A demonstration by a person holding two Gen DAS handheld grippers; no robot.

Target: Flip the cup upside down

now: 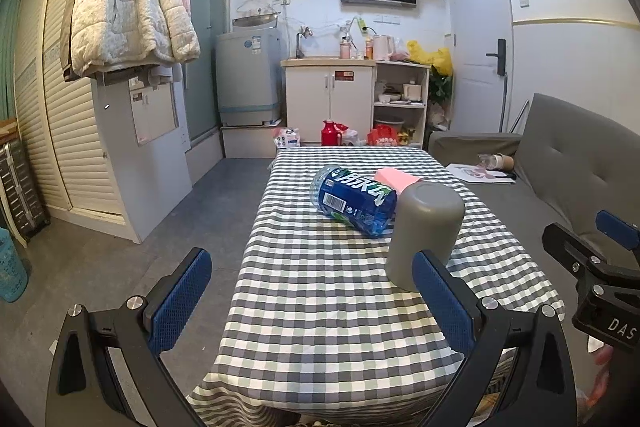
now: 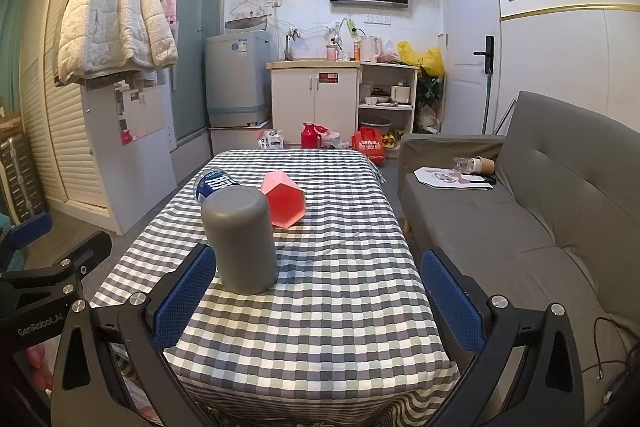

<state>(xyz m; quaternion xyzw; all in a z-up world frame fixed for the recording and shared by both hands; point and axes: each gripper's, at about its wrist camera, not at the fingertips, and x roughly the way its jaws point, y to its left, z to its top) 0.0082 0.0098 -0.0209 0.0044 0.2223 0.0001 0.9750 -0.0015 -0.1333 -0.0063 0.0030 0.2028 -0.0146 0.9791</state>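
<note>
Left wrist view reads "DAS" on the right gripper (image 1: 616,239); right wrist view reads "GenRobot.AI" on the left gripper (image 2: 24,243). Both grippers' fingers are spread, holding nothing. The grey cup (image 2: 240,239) stands base-up on the checked tablecloth (image 2: 320,307). Behind the cup lie a blue-labelled bottle (image 1: 354,201) and pink cup (image 2: 284,205); right of it, a grey sofa (image 2: 540,207).
</note>
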